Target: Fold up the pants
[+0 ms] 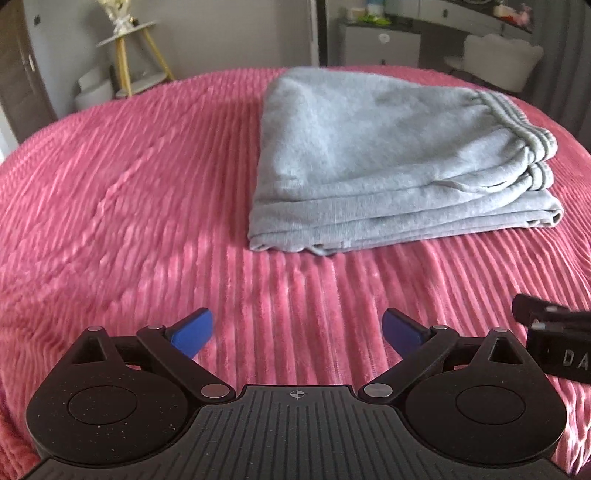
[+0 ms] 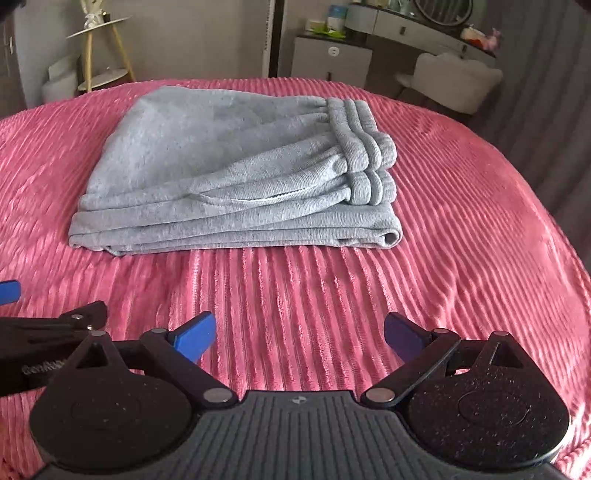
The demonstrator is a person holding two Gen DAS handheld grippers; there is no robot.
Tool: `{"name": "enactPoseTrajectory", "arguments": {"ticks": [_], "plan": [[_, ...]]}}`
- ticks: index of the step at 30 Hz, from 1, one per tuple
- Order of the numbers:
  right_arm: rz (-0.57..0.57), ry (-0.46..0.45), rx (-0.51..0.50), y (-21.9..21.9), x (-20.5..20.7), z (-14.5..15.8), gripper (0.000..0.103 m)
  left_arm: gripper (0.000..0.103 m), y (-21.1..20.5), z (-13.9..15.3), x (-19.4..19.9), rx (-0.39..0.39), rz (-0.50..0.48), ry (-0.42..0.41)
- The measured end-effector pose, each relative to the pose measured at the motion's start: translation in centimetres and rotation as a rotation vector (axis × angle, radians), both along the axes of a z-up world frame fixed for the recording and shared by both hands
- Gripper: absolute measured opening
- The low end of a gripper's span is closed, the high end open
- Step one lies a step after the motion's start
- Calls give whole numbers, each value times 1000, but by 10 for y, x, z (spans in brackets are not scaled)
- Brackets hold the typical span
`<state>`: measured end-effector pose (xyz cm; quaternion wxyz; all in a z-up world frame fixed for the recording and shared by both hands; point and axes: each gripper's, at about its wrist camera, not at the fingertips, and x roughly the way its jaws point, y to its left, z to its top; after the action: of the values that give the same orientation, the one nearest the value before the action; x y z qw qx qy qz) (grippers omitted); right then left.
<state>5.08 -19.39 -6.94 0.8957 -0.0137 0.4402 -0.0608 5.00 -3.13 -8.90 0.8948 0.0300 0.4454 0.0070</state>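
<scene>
Grey sweatpants [image 1: 388, 162] lie folded in a compact stack on the pink ribbed bedspread [image 1: 129, 184], waistband at the right end. They also show in the right wrist view [image 2: 236, 177]. My left gripper [image 1: 297, 334] is open and empty, held back from the pants over the bedspread. My right gripper [image 2: 300, 338] is open and empty, also short of the pants. Part of the right gripper's body shows at the right edge of the left wrist view [image 1: 554, 336]. The left gripper shows at the left edge of the right wrist view [image 2: 48, 332].
The bedspread [image 2: 443, 258] covers the whole bed. Beyond it stand a yellow-legged side table [image 1: 129, 48], a grey cabinet [image 2: 332, 61], a white chair [image 2: 454, 81] and a vanity desk [image 2: 417, 26].
</scene>
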Motion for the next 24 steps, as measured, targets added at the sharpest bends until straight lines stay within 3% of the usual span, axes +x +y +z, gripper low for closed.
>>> {"name": "enactPoseTrajectory", "arguments": {"ticks": [4, 8, 12, 24], "plan": [[-16, 25, 25, -6, 5, -13, 98, 101, 0, -2, 2, -32, -2, 9], [-16, 25, 90, -11, 4, -17, 98, 101, -5, -7, 3, 3, -20, 19], [4, 19, 43, -3, 4, -18, 98, 101, -9, -16, 3, 41, -33, 43], [-32, 36, 72, -11, 5, -21, 98, 101, -7, -11, 1, 16, -42, 26]]}}
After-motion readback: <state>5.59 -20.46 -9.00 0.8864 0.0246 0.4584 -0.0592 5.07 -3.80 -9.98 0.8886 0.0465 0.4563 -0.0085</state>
